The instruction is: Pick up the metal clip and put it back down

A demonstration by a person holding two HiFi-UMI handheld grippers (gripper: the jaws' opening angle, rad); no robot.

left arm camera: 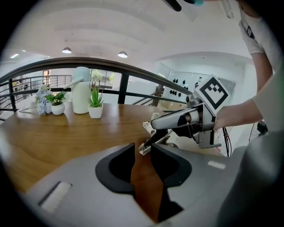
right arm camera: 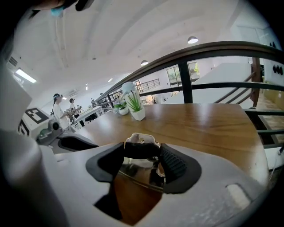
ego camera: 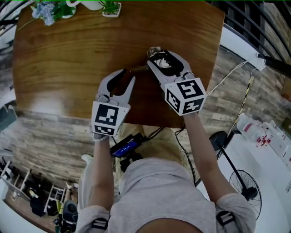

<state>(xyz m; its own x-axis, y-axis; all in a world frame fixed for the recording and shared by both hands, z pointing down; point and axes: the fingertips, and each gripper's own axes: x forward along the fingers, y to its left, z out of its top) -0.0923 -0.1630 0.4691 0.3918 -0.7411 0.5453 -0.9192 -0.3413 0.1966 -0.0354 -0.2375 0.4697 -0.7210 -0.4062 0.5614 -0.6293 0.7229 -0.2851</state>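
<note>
The metal clip [ego camera: 157, 51], a shiny spring clip with a black body, is at the right middle of the wooden table [ego camera: 68, 54]. My right gripper [ego camera: 159, 55] is shut on it; in the right gripper view both pads press on the clip's black body [right arm camera: 141, 148]. From the clip a thin metal handle [left arm camera: 148, 141] reaches toward my left gripper [left arm camera: 143, 151]. The handle's end lies at the narrow gap between that gripper's tips, and I see no pad pressing on it. In the head view the left gripper [ego camera: 128, 76] is just left of the right one.
At the table's far edge stand small potted plants [ego camera: 111, 7], blue flowers [ego camera: 45, 11] and a white jug [left arm camera: 81, 91], with a dark railing [left arm camera: 124, 71] behind. The table's right edge [ego camera: 217, 54] is close to the right gripper. Cables and a fan [ego camera: 248, 186] lie on the floor.
</note>
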